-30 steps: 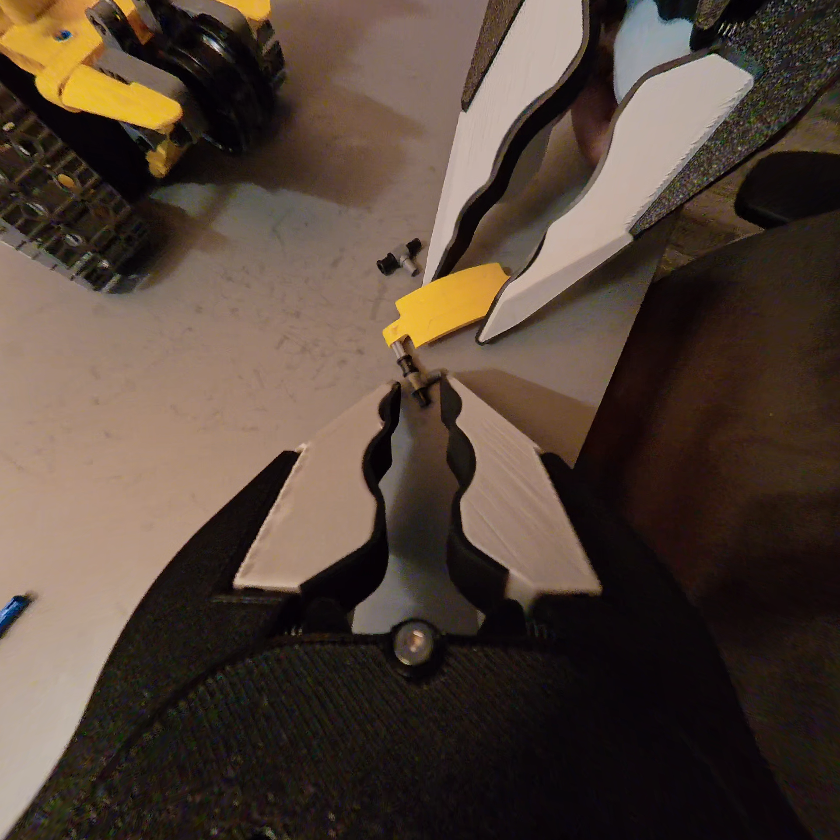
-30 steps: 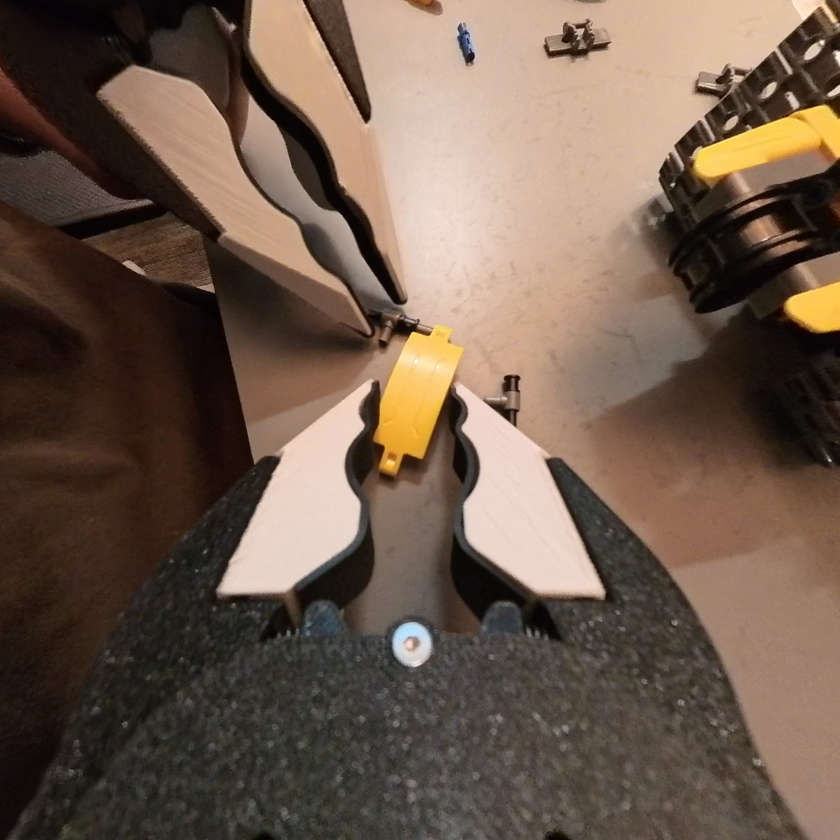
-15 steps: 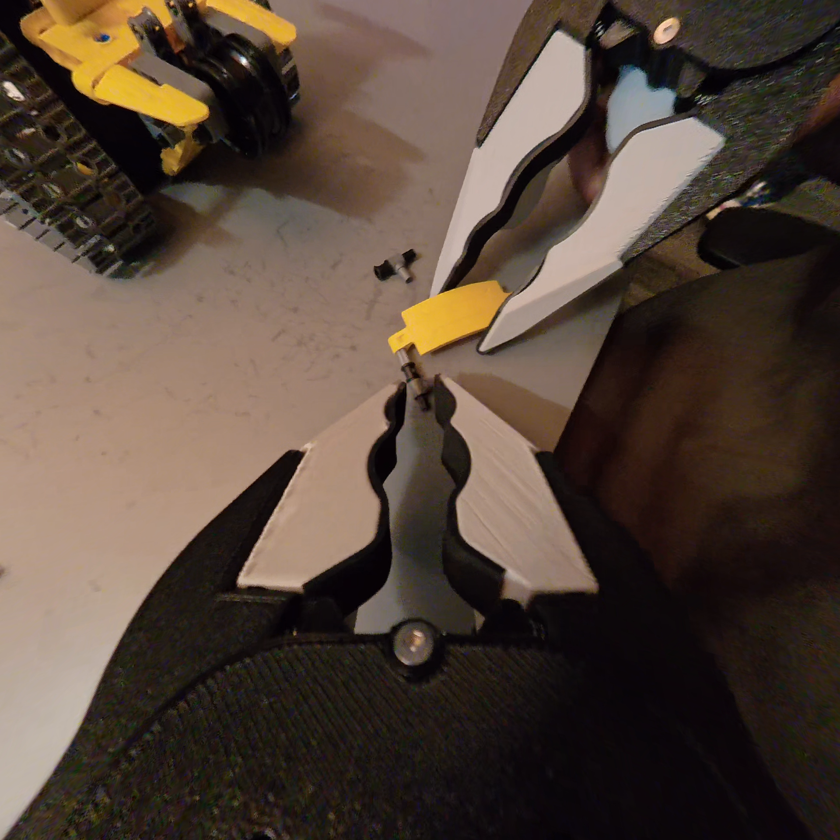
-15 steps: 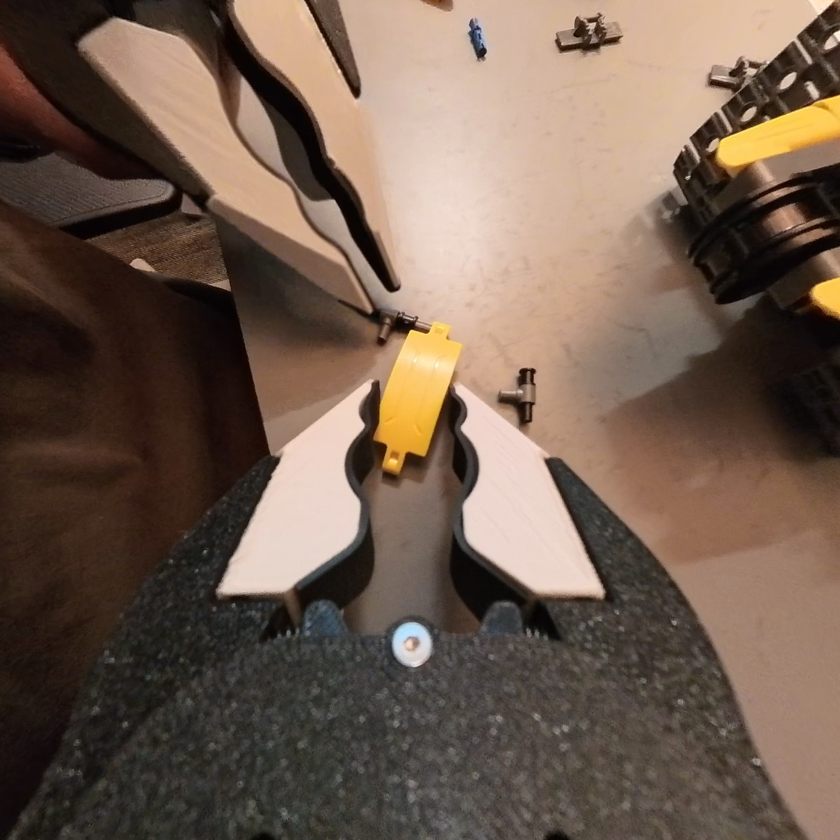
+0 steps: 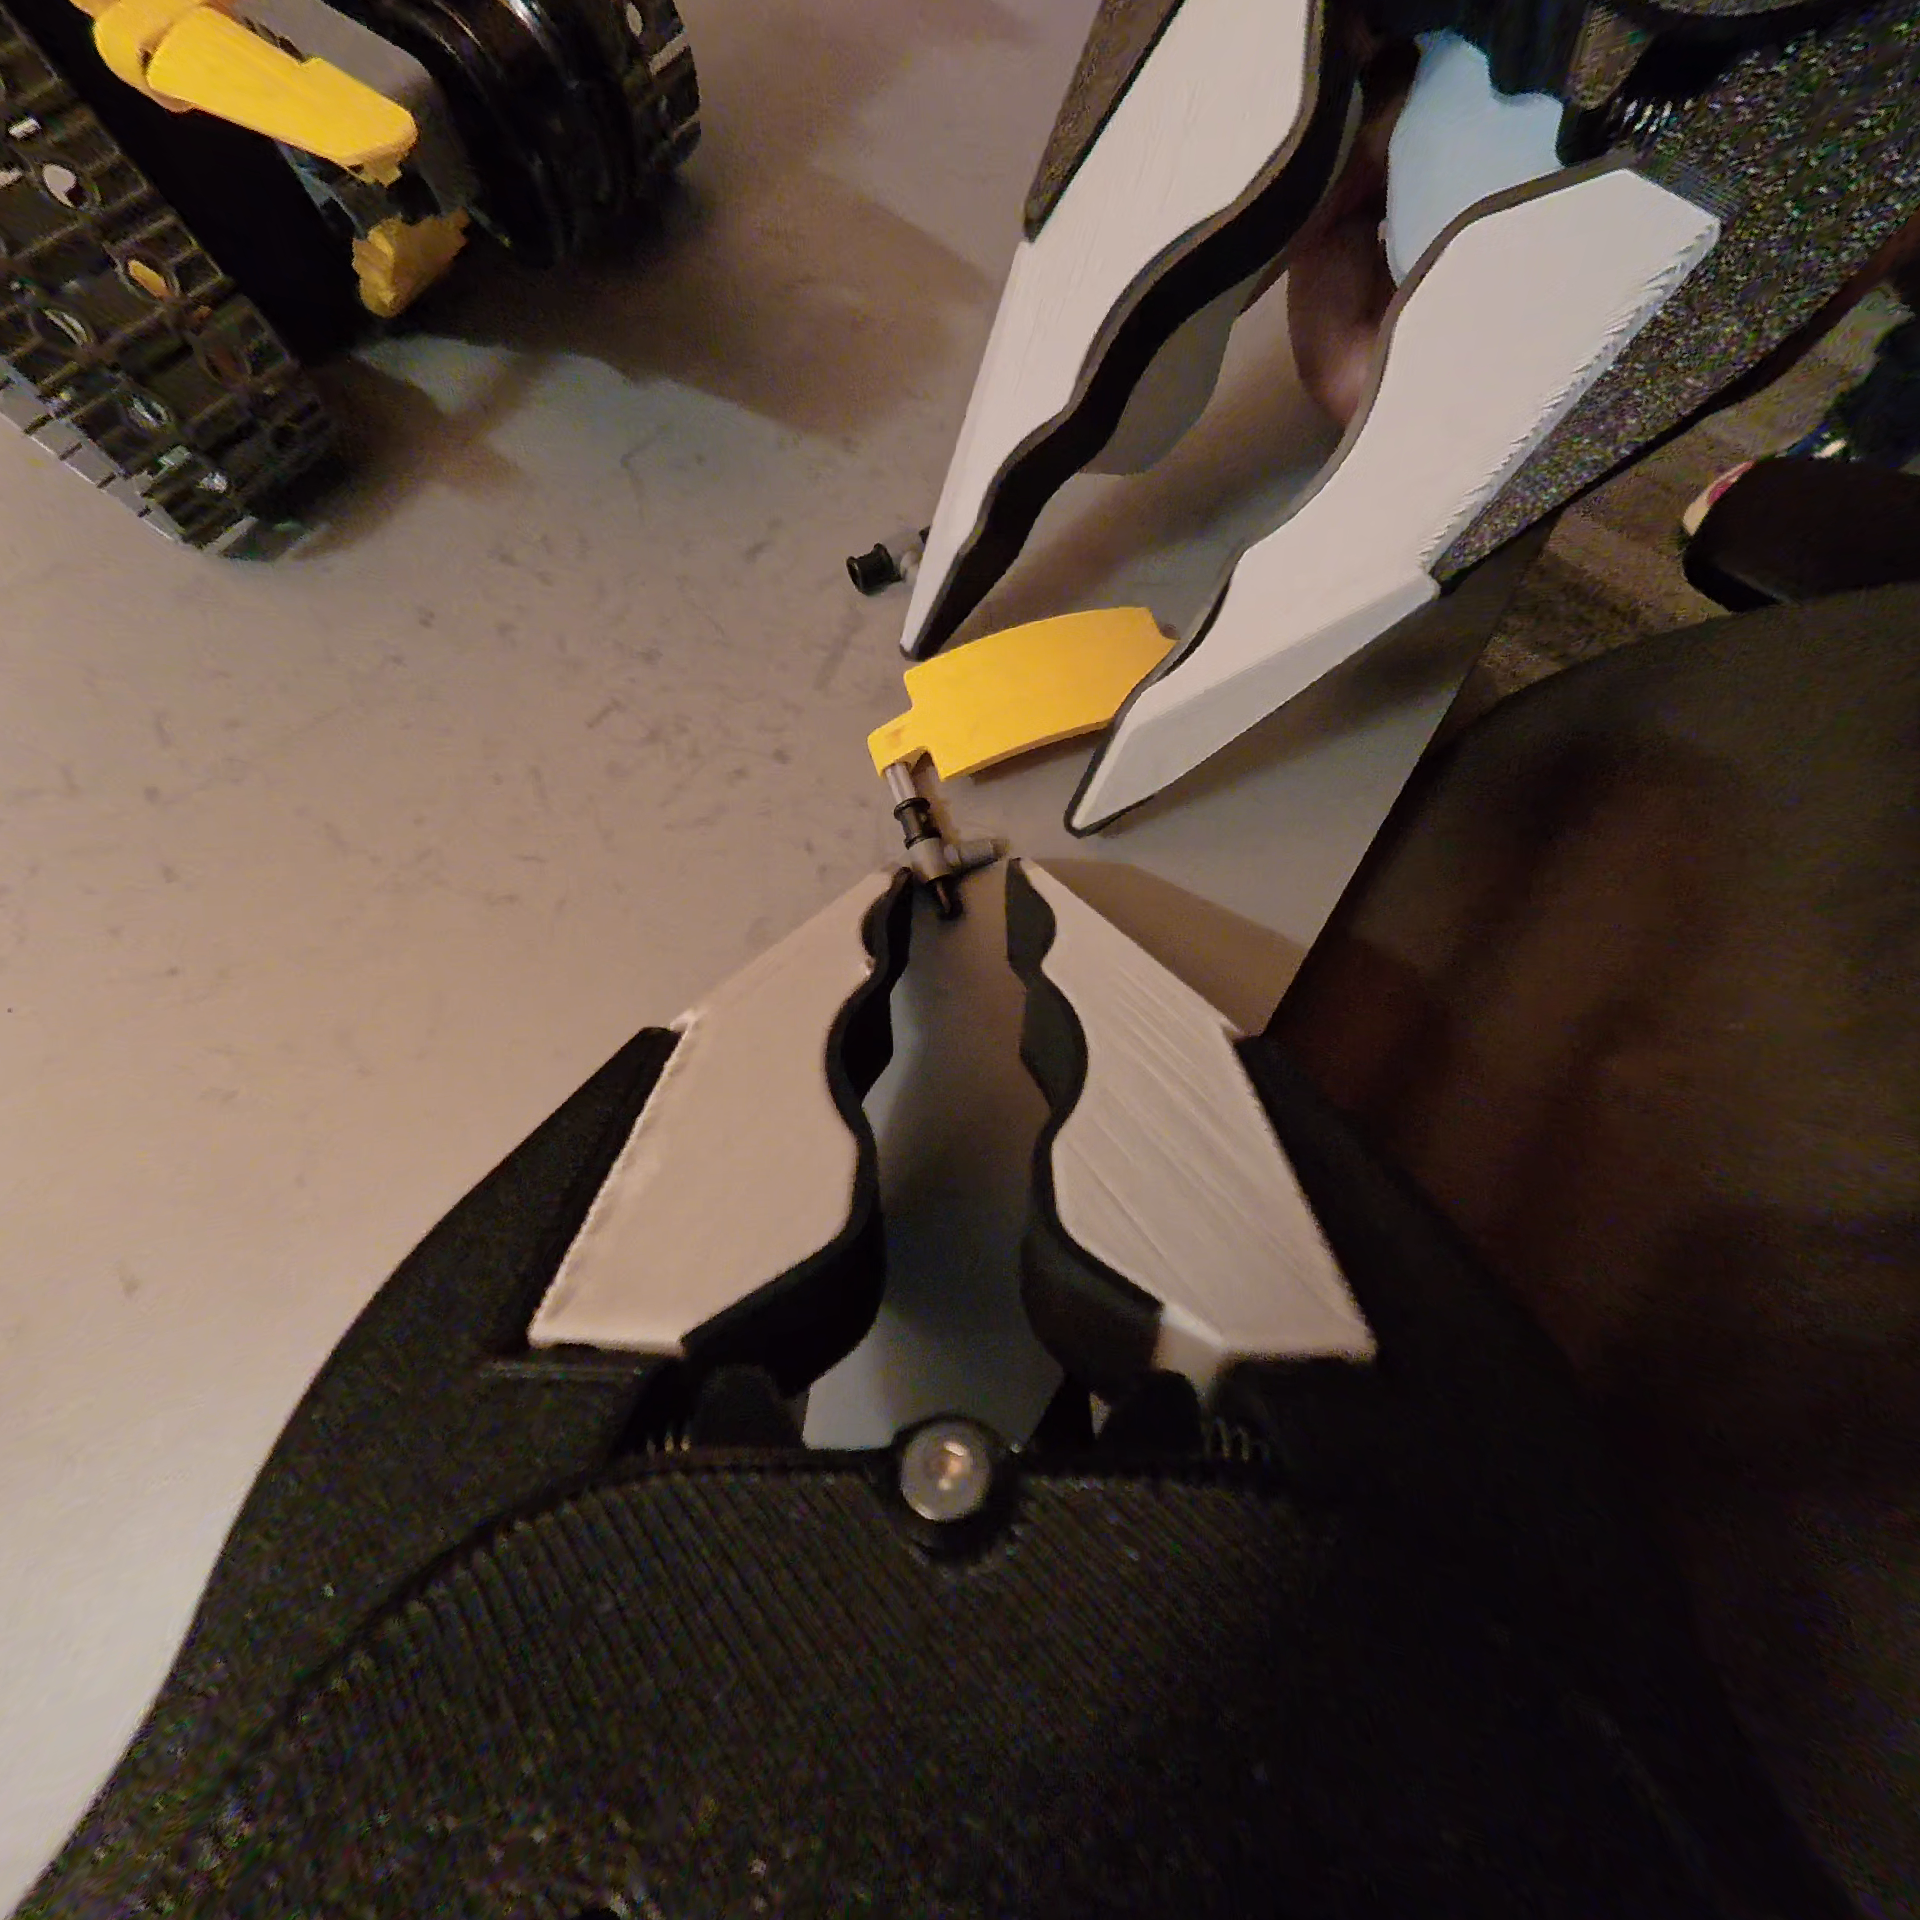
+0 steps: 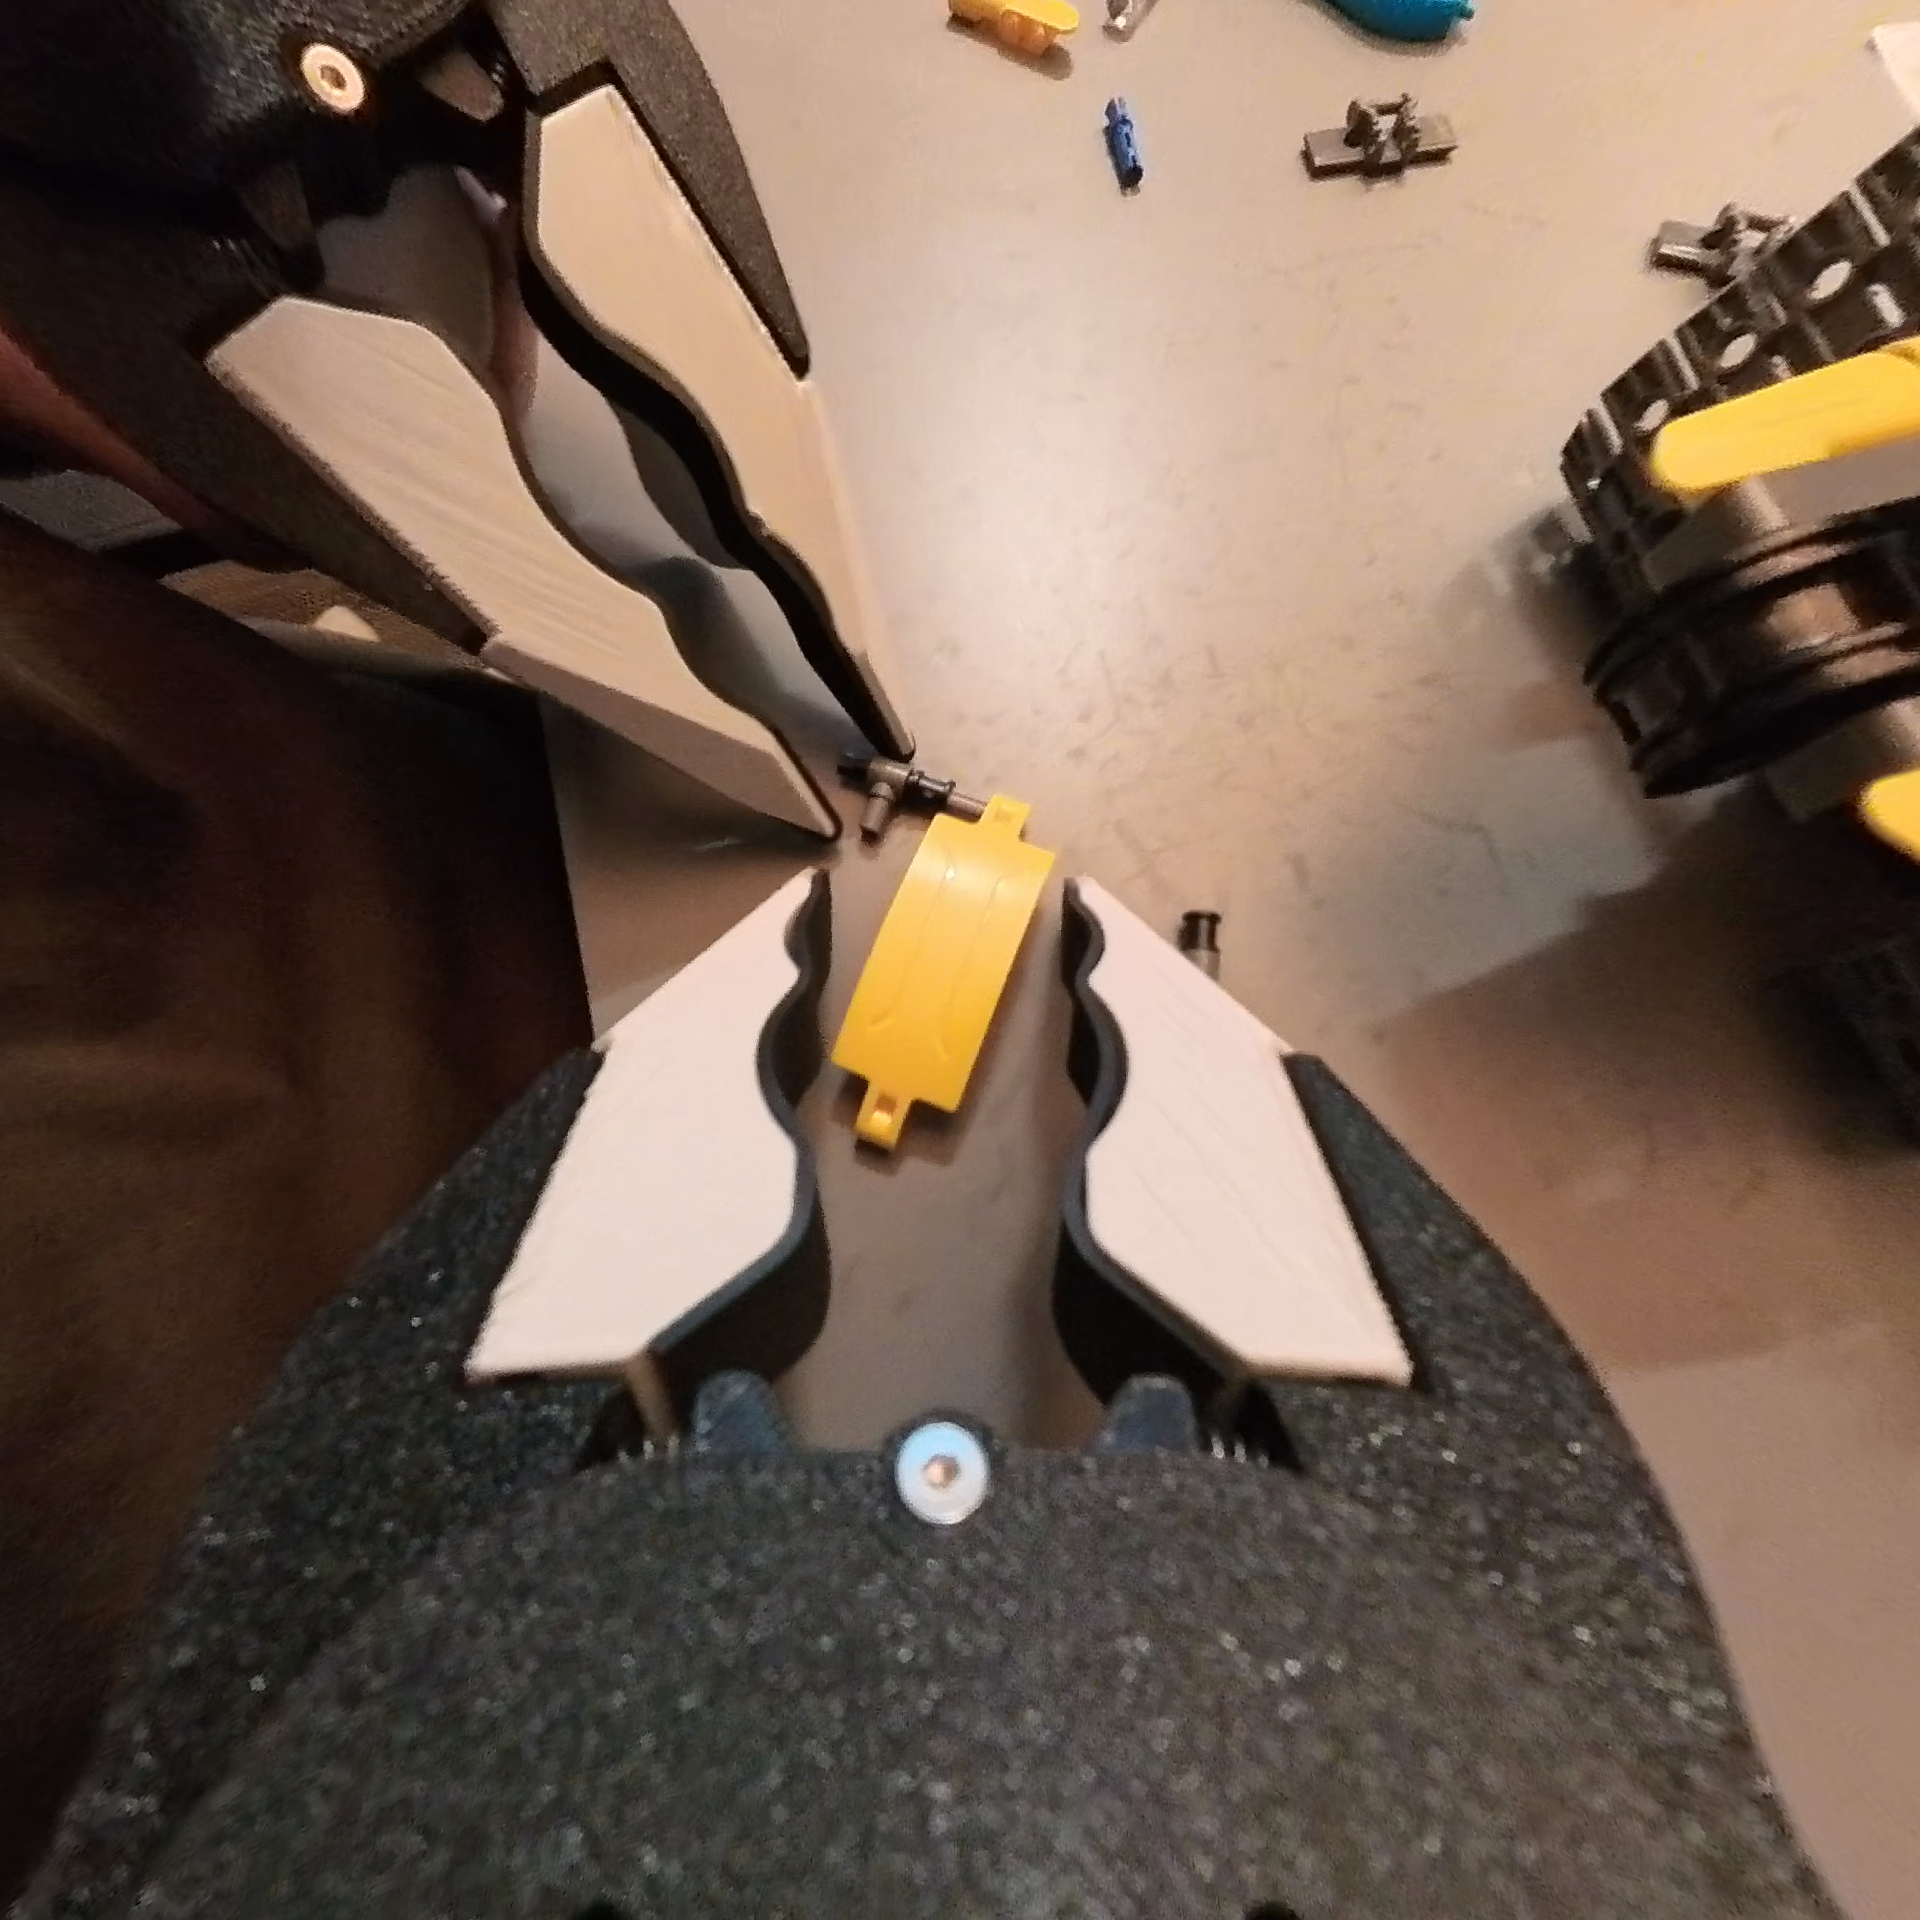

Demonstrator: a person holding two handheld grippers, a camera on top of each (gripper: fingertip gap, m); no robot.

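Yellow panel (image 6: pixel 948 987) now free of right gripper (image 6: pixel 945 894)

You are at a hobby or workshop desk: its plain grey scuffed top (image 6: pixel 1195 540) carries a half-built yellow-and-black tracked toy vehicle of plastic building bricks (image 5: pixel 260 239) and loose small plastic pins (image 6: pixel 1122 140) beyond your claws.
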